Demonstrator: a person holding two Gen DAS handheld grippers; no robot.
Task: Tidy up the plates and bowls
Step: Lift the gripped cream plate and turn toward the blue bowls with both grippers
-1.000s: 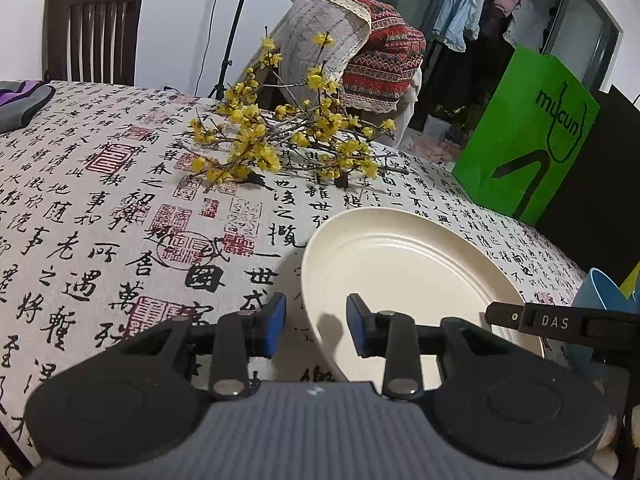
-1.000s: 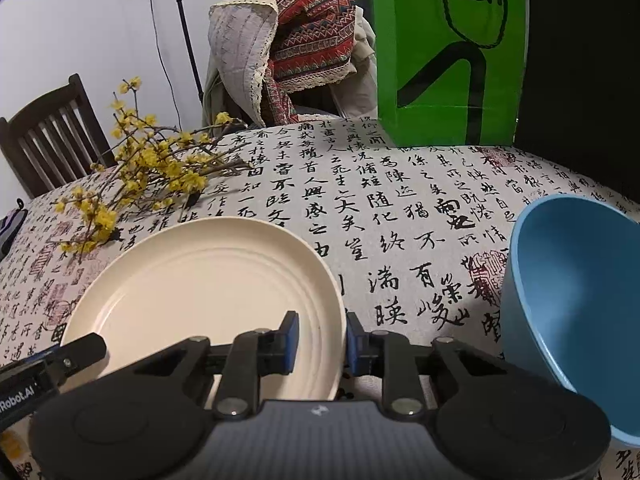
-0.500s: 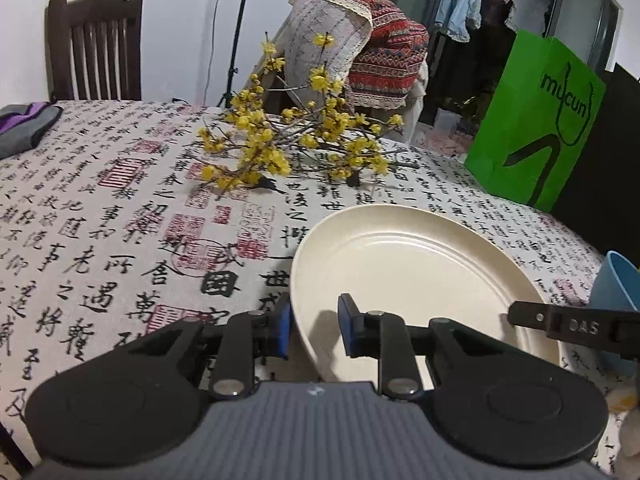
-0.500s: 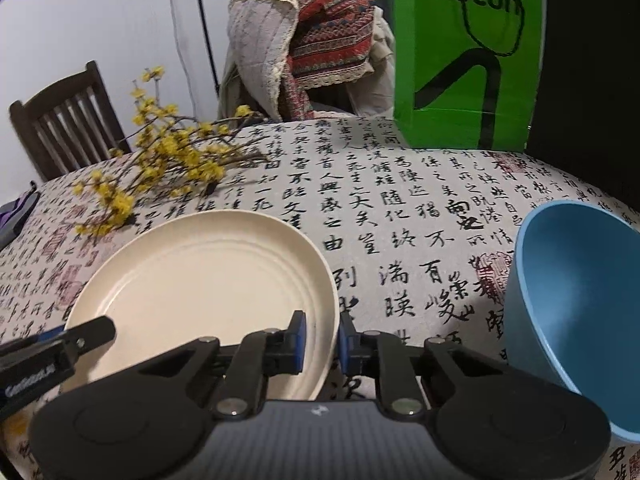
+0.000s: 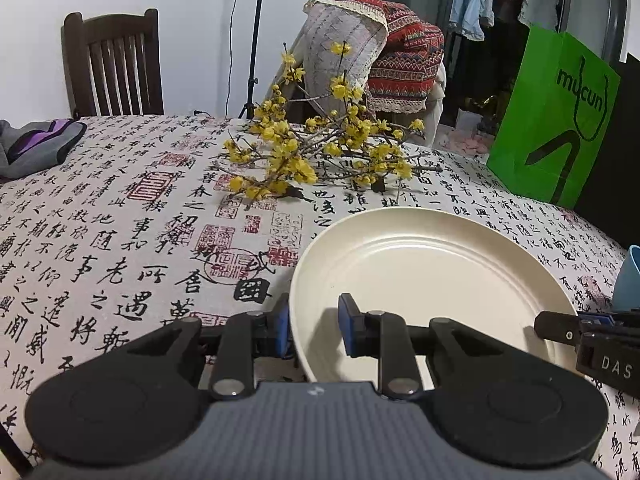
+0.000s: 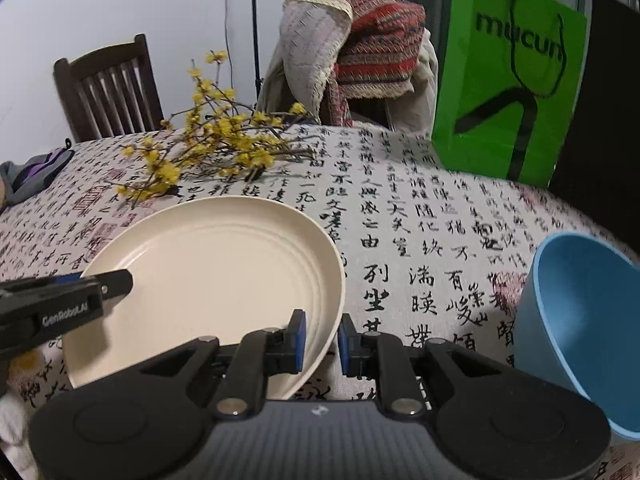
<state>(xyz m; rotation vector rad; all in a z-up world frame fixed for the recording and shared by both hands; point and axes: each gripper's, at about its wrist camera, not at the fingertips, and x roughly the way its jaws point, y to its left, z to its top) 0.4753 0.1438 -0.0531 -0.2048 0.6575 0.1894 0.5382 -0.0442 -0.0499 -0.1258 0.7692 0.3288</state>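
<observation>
- Since both grippers grab opposite rims, the plate (image 5: pixel 432 276) should lift level off the counter (image 5: pixel 120 240).
- left gripper (image 5: pixel 311 330): fingers just closed, pinching its left rim.
- right gripper (image 6: pixel 322 340): fingers pinching its right rim, bowl (image 6: pixel 580 320) beside.

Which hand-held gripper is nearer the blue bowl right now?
Right. The right hand-held gripper grips the round cream plate at its rim on the side facing the blue bowl; the left hand-held gripper straddles the plate's opposite rim, farther away.
</observation>
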